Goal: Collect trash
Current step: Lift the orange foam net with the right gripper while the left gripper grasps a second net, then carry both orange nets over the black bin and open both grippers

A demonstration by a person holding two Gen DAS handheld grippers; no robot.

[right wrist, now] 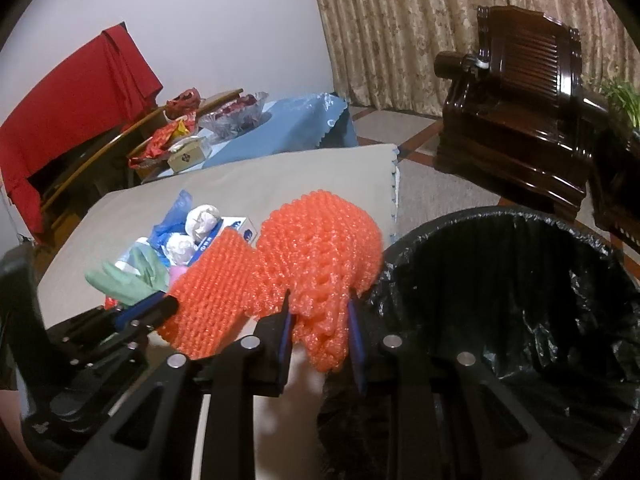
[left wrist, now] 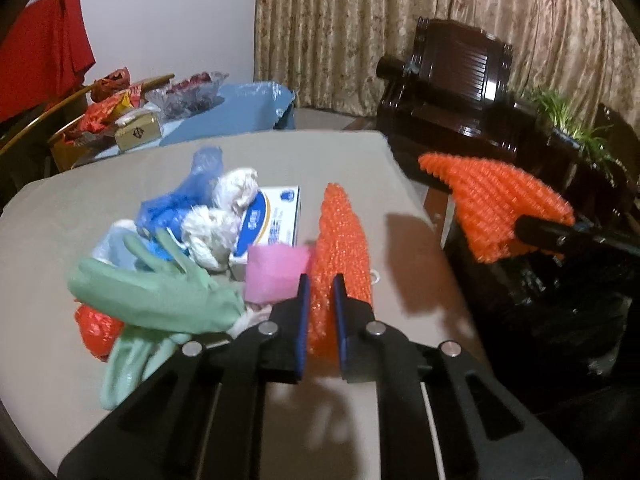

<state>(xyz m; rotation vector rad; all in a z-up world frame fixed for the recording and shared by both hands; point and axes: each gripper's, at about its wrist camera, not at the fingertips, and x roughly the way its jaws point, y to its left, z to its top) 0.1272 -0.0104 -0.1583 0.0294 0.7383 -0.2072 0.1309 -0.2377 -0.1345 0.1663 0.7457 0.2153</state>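
We had both grippers clamped on orange foam nets, the left gripper (left wrist: 321, 294) w/ one (left wrist: 342, 240) above the table (left wrist: 60, 216), the right gripper (right wrist: 320, 312) w/ another (right wrist: 320, 248) beside the bin (right wrist: 520, 216) at 3 o'clock; next, we judged, carry over the rim & let go.

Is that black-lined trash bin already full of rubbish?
No. In the right wrist view the bin shows only its bare black liner inside, while the right gripper holds an orange foam net beside its rim.
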